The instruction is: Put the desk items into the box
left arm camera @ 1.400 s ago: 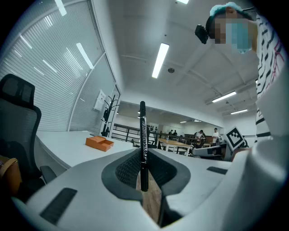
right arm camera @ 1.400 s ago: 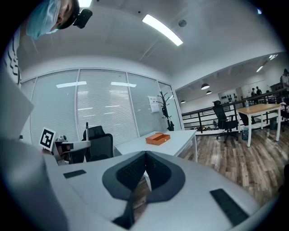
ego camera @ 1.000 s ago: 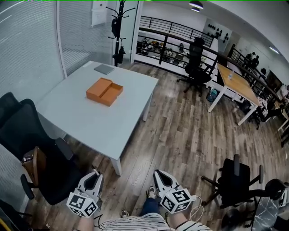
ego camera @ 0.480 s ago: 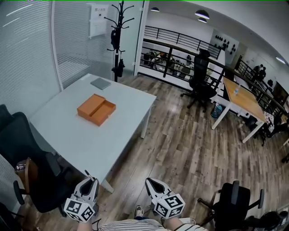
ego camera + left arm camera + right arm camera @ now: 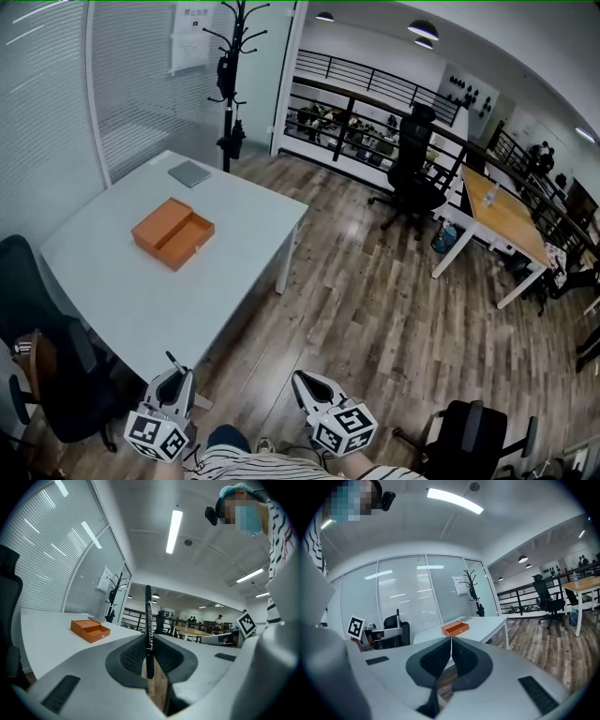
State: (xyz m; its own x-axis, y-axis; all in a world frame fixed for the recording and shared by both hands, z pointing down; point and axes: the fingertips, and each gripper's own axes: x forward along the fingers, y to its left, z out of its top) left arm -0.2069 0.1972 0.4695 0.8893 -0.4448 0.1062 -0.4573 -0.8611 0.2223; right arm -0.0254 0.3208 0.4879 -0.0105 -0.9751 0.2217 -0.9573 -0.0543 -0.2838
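An open orange box (image 5: pixel 173 232) lies on the white table (image 5: pixel 234 272), well ahead of both grippers; it also shows far off as the orange box (image 5: pixel 90 629) and orange box (image 5: pixel 455 628). My left gripper (image 5: pixel 178 379) is held low near my body, off the table's near corner, shut on a black marker (image 5: pixel 148 620) that stands upright between its jaws. The marker's tip (image 5: pixel 170 359) pokes out above that gripper. My right gripper (image 5: pixel 302 382) hangs beside it over the wood floor, jaws shut together with nothing between them.
A flat grey pad (image 5: pixel 189 172) lies at the table's far corner. Black chairs (image 5: pixel 37 319) stand at the table's left side. A coat stand (image 5: pixel 225 75) rises behind it. Farther right are an office chair (image 5: pixel 412 169) and a wooden desk (image 5: pixel 511 220).
The table and orange box have slid left and farther off in the head view. Both grippers sit lower and more to the left in the picture, their jaws unchanged.
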